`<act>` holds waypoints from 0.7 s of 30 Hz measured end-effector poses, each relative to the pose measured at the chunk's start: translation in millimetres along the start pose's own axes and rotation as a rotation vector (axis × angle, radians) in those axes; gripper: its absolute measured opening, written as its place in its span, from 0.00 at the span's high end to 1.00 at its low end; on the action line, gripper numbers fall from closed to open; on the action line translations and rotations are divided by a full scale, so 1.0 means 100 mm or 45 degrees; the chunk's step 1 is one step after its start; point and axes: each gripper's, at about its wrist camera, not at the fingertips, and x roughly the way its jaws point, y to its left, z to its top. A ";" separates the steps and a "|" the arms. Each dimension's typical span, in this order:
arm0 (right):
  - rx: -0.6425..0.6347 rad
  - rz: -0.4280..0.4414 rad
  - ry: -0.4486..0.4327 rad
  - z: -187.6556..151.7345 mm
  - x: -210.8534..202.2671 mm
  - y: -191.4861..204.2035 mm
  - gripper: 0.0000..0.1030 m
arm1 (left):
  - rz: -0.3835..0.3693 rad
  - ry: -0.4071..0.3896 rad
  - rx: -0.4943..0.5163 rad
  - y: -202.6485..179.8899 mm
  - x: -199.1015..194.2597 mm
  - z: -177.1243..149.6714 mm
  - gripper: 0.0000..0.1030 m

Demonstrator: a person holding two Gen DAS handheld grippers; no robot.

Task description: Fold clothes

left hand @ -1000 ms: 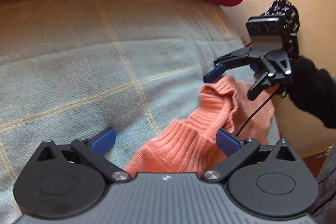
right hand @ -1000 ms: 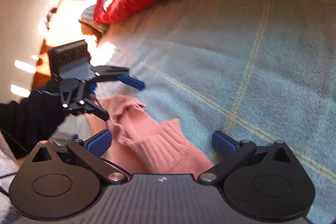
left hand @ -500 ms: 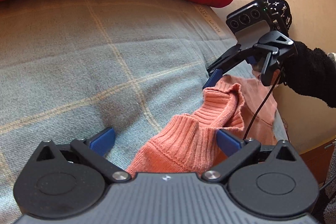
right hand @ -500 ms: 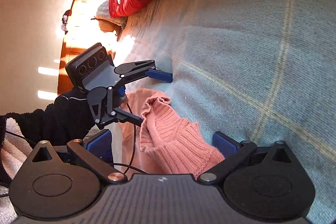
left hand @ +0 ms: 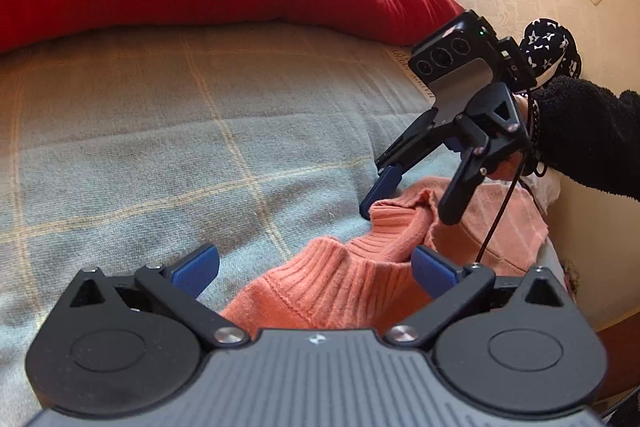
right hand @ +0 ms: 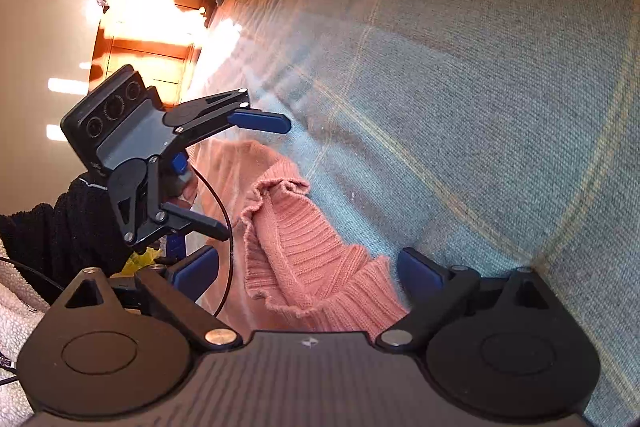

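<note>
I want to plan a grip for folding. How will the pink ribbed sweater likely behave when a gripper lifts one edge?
The pink ribbed sweater will probably be floppy: it already lies bunched in soft folds on the blanket. The ribbed knit will likely stretch and sag, not hold a shape. Its coarse texture suggests it should not slip easily from the pads.
</note>
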 end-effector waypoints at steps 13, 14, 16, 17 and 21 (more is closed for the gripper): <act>0.133 0.034 -0.105 -0.21 -0.16 -0.09 0.06 | -0.006 -0.018 0.026 -0.44 -0.25 -0.50 0.02; 0.169 0.062 -0.101 -0.25 -0.21 -0.13 0.06 | -0.005 -0.008 0.019 -0.45 -0.25 -0.55 0.02; 0.227 0.113 -0.103 -0.33 -0.29 -0.23 0.06 | -0.011 -0.002 -0.010 -0.43 -0.25 -0.63 0.02; 0.238 0.131 -0.105 -0.34 -0.32 -0.25 0.06 | -0.015 0.000 -0.025 -0.41 -0.25 -0.67 0.02; 0.237 0.156 -0.061 -0.12 -0.19 -0.26 0.00 | -0.051 0.000 -0.100 -0.37 -0.19 -0.72 0.02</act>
